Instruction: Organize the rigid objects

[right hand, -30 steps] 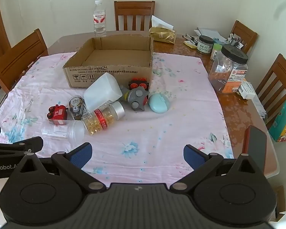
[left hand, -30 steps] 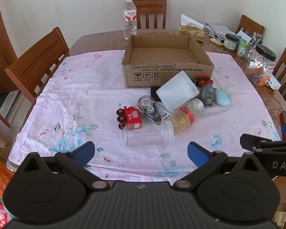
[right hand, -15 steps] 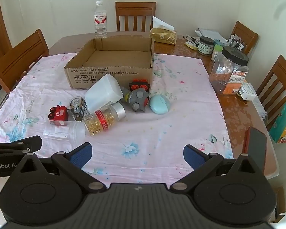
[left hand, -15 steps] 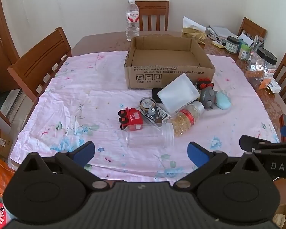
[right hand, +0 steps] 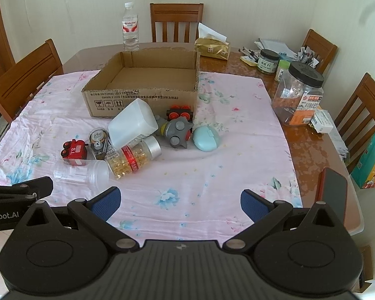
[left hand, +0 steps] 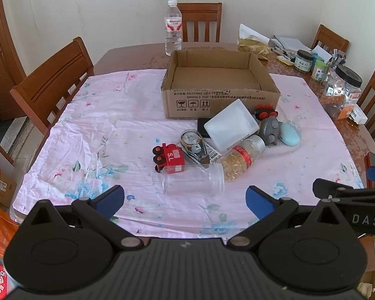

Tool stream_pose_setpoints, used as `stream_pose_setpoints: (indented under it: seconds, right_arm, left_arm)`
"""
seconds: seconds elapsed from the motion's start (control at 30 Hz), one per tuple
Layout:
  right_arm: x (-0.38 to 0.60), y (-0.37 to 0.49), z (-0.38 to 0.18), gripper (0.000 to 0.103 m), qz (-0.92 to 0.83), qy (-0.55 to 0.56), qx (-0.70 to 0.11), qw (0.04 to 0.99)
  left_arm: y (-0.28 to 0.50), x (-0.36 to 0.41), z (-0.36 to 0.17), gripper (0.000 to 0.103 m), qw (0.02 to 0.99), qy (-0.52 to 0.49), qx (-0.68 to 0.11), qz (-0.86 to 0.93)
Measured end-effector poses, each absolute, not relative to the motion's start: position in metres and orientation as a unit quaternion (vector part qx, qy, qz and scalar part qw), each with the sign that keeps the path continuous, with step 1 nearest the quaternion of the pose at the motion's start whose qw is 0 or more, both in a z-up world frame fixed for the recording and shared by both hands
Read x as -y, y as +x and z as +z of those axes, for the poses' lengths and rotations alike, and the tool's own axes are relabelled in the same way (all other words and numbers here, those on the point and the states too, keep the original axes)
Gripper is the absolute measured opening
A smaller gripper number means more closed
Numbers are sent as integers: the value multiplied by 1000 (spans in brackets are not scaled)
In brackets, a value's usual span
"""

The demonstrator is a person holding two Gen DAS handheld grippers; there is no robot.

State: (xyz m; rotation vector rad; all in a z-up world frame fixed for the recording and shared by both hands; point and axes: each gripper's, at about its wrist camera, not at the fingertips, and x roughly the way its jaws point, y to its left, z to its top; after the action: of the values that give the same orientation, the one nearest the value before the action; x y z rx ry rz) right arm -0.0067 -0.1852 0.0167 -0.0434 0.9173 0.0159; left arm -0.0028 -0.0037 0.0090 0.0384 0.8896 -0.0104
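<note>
Both grippers up over the near edge of the pink floral cloth [left hand: 92, 125], nothing picked yet. Left gripper [left hand: 185, 197]: blue pads spread wide, empty, lined up w/ the clear plastic jar [left hand: 193, 179] lying on its side just above it, lower centre of the left view. Right gripper [right hand: 180, 199]: also wide open, empty, bare cloth between its pads.

Brown cardboard box [left hand: 220, 87] sits upper centre, open top, and what shows of the inside is bare, so no sorting done so far as I can see. All the clutter is heaped just in front of the box, mid-frame: red toy train [left hand: 168, 157] touching the clear jar, see-through tape dispenser [left hand: 195, 145], capsule bottle w/ red band and silver cap [left hand: 242, 156], frosted white tub [left hand: 231, 127] tipped on top of the heap, grey spiky toy [left hand: 270, 130], pale blue oval case [left hand: 290, 134], small red-wheeled toy [left hand: 265, 111] by the box corner.

My read: task at the very start, approx every piece left to go, clear jar likely first for the left
</note>
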Motion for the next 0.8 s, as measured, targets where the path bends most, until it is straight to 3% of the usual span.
stream_pose_setpoints:
  seconds: [0.8]
  right_arm:
    - [188,-6,18,103,7,-21,-441,897]
  left_arm:
    - [-5,7,12,102,904,11,-428,-7]
